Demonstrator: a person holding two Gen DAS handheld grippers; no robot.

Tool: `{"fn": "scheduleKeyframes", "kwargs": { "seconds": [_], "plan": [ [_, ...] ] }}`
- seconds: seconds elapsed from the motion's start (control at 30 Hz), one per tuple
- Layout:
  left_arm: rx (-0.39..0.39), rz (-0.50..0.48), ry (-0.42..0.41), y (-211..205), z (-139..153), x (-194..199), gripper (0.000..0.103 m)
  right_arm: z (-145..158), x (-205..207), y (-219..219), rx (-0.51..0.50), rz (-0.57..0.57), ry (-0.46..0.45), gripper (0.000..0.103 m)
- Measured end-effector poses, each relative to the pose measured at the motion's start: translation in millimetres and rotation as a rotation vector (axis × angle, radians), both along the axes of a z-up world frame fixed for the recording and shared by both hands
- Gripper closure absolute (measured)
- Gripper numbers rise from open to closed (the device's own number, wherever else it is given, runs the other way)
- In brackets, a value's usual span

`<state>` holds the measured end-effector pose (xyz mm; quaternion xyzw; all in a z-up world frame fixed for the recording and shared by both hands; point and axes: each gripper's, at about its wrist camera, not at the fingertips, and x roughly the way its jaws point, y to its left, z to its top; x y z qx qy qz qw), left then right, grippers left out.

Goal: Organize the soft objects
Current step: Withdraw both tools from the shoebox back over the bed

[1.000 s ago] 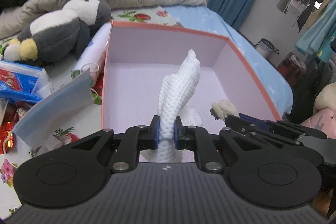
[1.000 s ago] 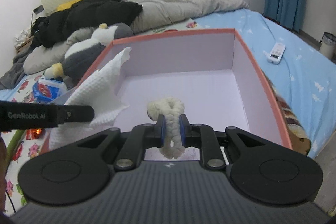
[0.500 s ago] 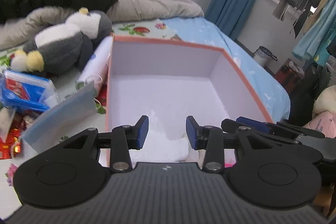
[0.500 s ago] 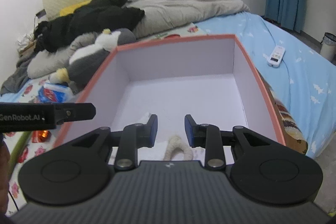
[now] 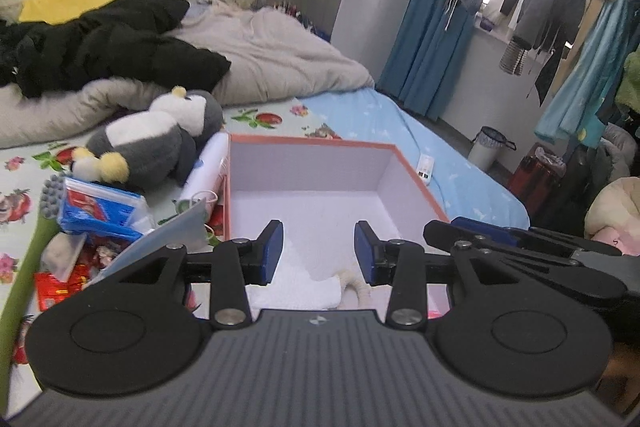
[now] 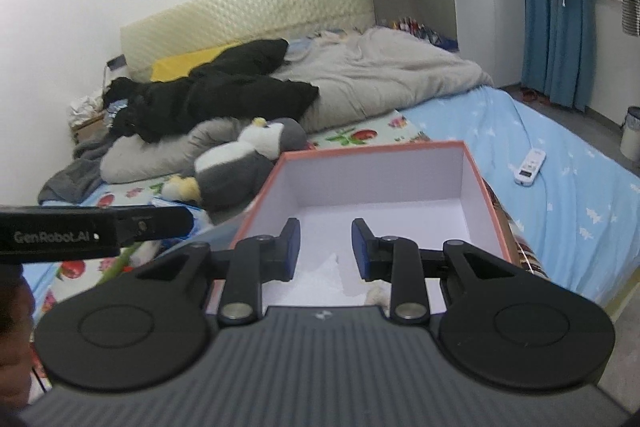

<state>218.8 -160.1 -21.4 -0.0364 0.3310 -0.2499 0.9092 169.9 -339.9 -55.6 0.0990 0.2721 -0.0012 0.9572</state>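
An orange-rimmed box (image 5: 312, 141) with a pale lilac inside stands on the bed. On its floor by the near wall lie a white waffle cloth (image 5: 296, 287) and a cream fuzzy piece (image 5: 354, 285). My left gripper (image 5: 319, 231) hangs open above them with nothing between its blue pads. My right gripper (image 6: 326, 227) is also open and empty, above the same cloth (image 6: 320, 279) and the cream piece (image 6: 376, 295). The box rim (image 6: 372, 149) runs behind it. A grey and white penguin plush (image 5: 156, 143) lies left of the box.
A blue tissue pack (image 5: 104, 207), a white tube (image 5: 208, 167) and red wrappers lie left of the box. Black clothes (image 5: 108, 51) and a grey duvet (image 5: 280, 55) fill the bed's far end. A white remote (image 6: 530, 167) rests on the blue sheet at right.
Both grippers opened and let go: the white cloth and the cream piece dropped onto the box floor. Both grippers then rose and drew back from the box.
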Motion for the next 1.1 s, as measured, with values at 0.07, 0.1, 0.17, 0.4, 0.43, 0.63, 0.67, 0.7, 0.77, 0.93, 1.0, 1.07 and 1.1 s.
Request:
{"fn": "scheduleKeyframes", "kwargs": {
  "seconds": [0.07,0.1,0.17,0.4,0.43,0.63,0.67,0.7,0.77,0.93,1.0,1.07,1.1],
  "plan": [
    [-0.001,0.006,-0.018,7,7,-15,0.058,6,-8,4,0.001,0.002,-0.011,0.071],
    [-0.001,0.008,-0.024,11,10,-21,0.058,8,-13,6,0.006,0.004,-0.017,0.071],
    [-0.002,0.018,-0.032,20,14,-35,0.058,12,-22,10,0.014,0.012,-0.023,0.071],
    [-0.012,0.063,-0.045,52,23,-75,0.058,21,-46,28,0.020,0.045,-0.050,0.071],
    [-0.010,0.070,-0.049,56,24,-80,0.058,22,-48,31,0.020,0.054,-0.053,0.071],
    [-0.017,0.126,-0.052,80,26,-110,0.058,24,-64,49,0.030,0.100,-0.056,0.071],
    [-0.019,0.135,-0.050,85,26,-115,0.058,23,-66,53,0.027,0.110,-0.054,0.071],
    [-0.021,0.143,-0.047,88,26,-119,0.058,23,-68,57,0.024,0.121,-0.050,0.071],
    [-0.018,0.155,-0.047,94,26,-127,0.058,21,-72,65,0.019,0.145,-0.039,0.071],
    [-0.012,0.184,-0.041,107,27,-140,0.058,17,-81,83,0.016,0.186,-0.014,0.071],
    [-0.006,0.194,-0.056,111,29,-145,0.058,15,-84,90,0.023,0.199,-0.004,0.071],
    [-0.004,0.203,-0.062,114,29,-148,0.058,13,-86,96,0.020,0.209,0.007,0.071],
    [-0.005,0.211,-0.063,117,29,-149,0.058,13,-86,100,0.017,0.217,0.011,0.071]
  ]
}}
